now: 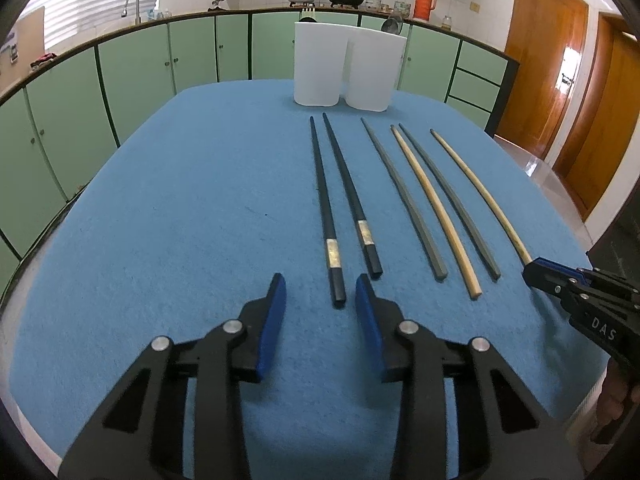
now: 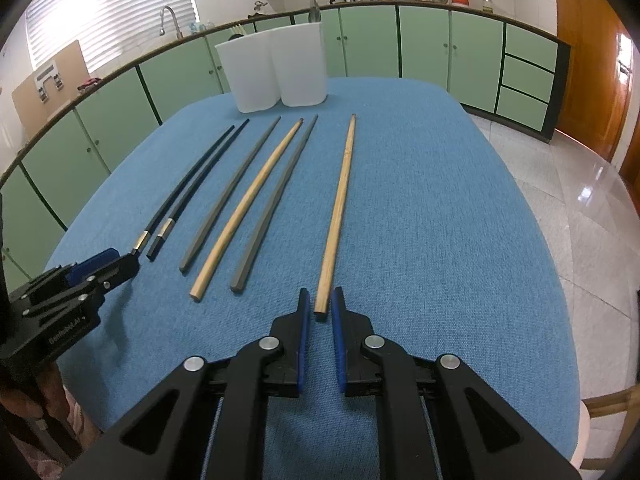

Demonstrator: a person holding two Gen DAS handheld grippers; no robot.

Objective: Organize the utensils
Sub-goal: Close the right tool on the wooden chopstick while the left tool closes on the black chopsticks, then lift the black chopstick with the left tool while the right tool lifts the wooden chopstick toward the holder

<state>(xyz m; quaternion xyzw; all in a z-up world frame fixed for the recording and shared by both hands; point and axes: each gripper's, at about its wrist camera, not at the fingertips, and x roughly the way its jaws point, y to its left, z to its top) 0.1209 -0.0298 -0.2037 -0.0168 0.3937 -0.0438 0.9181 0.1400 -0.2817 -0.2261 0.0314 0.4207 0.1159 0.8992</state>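
Barely started by the look of it; all six chopsticks lie in a row on the blue-clothed bench point(image 1: 160, 200), none in the white holder point(image 1: 348, 68) at the far edge, which already has a few utensils poking out. Right gripper point(image 2: 320, 308) looks clenched on the near end of the lone wooden chopstick point(image 2: 340, 208); left gripper point(image 1: 320, 296) is released, nothing between its jaws, just beside the black pair point(image 1: 340, 200). Green kitchen cabinets point(image 1: 132, 64) and a wooden door point(image 1: 540, 60) around.
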